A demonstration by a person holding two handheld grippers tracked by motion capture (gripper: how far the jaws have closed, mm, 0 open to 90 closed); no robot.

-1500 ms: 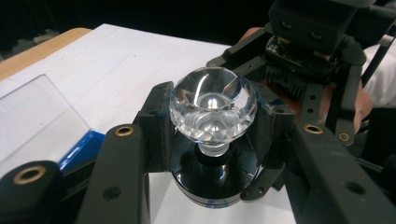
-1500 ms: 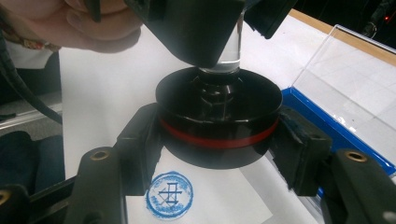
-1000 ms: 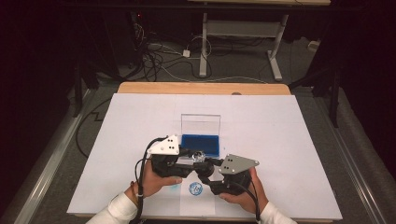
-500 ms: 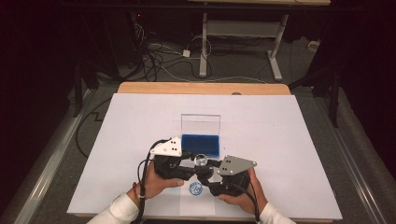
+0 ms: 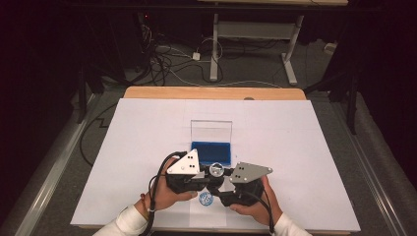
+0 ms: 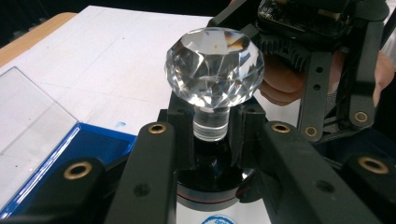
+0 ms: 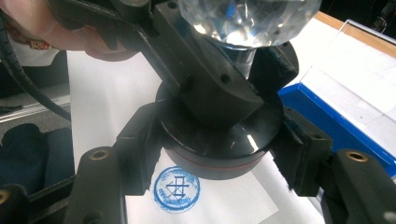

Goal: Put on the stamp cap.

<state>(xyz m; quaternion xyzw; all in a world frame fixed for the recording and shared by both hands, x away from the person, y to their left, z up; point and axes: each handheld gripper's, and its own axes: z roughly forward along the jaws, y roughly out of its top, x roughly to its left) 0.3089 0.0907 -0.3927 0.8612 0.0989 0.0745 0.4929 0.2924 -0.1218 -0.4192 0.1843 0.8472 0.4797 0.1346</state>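
White paper covers my table (image 5: 305,147), and dark floor with cables lies past its far edge. Closest to me, at the near edge, my two hands hold the grippers side by side. Between them I hold a stamp (image 7: 219,149) with a black round base and a big clear knob (image 6: 215,67) cut like a diamond.

My right gripper (image 7: 219,154) has its jaws closed on the black base, one on each side. My left gripper (image 6: 212,128) has just been closing, and now its jaws pinch the thin clear neck under the knob. So both grippers hold the same stamp, and each one crowds the other's way.

Right under the stamp, on a small white slip (image 7: 233,196) near the table's near edge, sits a round blue stamp mark (image 7: 176,188). It has a ring and lines in the middle, but I cannot read any words in it.

Just past the grippers, near the middle of the table, lies a blue ink pad (image 5: 211,152) in an open box. Its clear lid (image 5: 211,130) stands up behind it.

A strip of wood (image 5: 211,92) shows at the far edge.
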